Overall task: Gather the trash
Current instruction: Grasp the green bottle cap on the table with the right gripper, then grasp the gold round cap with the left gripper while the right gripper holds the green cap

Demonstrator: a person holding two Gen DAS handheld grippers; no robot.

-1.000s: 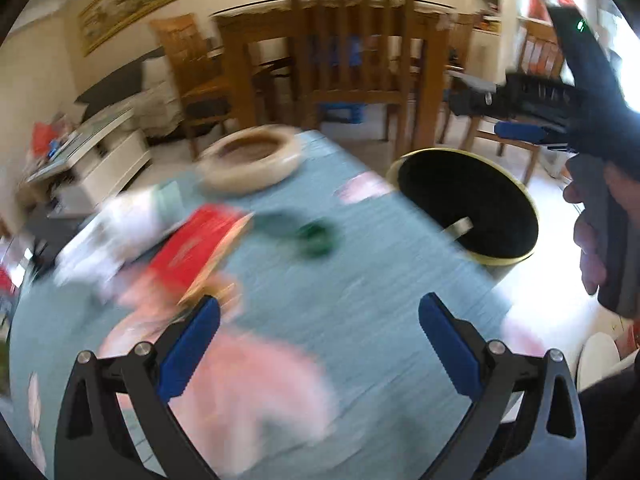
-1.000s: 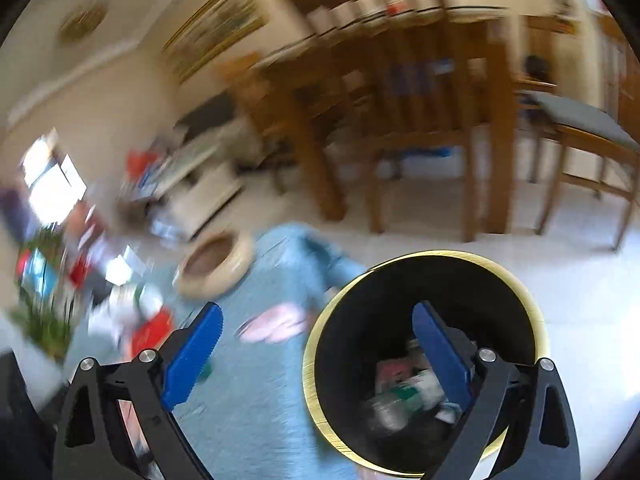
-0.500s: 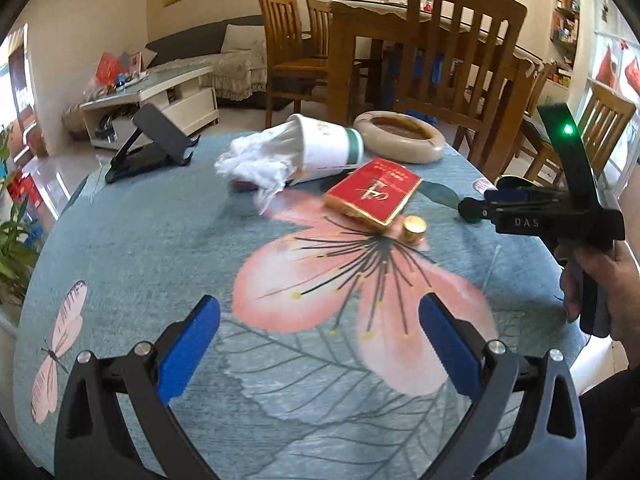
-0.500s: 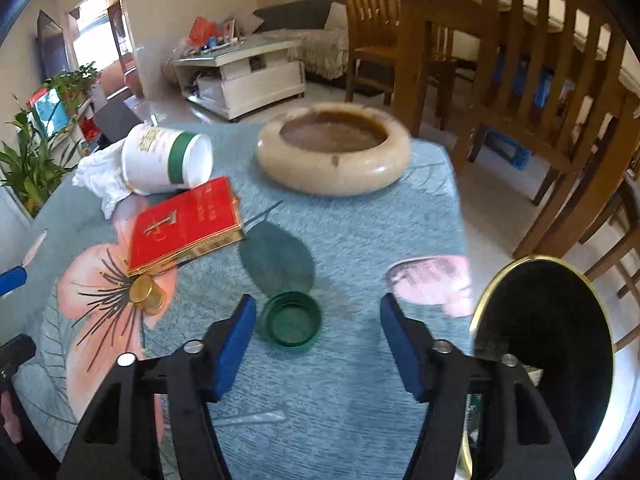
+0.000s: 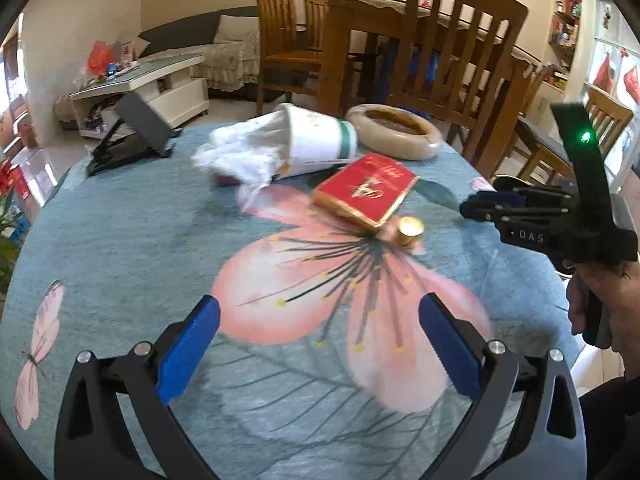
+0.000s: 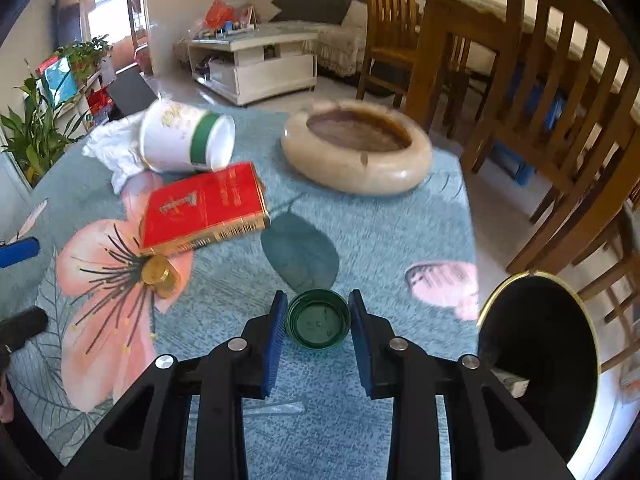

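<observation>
A green bottle cap (image 6: pixel 318 324) lies open side up on the blue flowered tablecloth (image 6: pixel 380 240). My right gripper (image 6: pixel 317 322) is over it with jaws closing, and both blue pads touch the cap's rim. The black bin with a gold rim (image 6: pixel 504 286) stands just right of the table. A tipped white paper cup (image 6: pixel 188 136) with tissue, a red pack (image 6: pixel 204 208) and a gold cap (image 6: pixel 156 272) lie further left. My left gripper (image 5: pixel 320 320) hangs open over the pink flower print, with nothing between its fingers. In the left wrist view the right gripper (image 5: pixel 470 208) shows at the right edge.
A stone ashtray bowl (image 6: pixel 356 156) sits at the table's far side. A black folding stand (image 5: pixel 132 136) is at the far left. Wooden chairs (image 6: pixel 560 120) crowd the table's right side. A hand (image 5: pixel 592 300) grips the right tool.
Both views swung from the bin to the tabletop. The right gripper came down over the green cap and its jaws narrowed onto it. The left gripper stayed open.
</observation>
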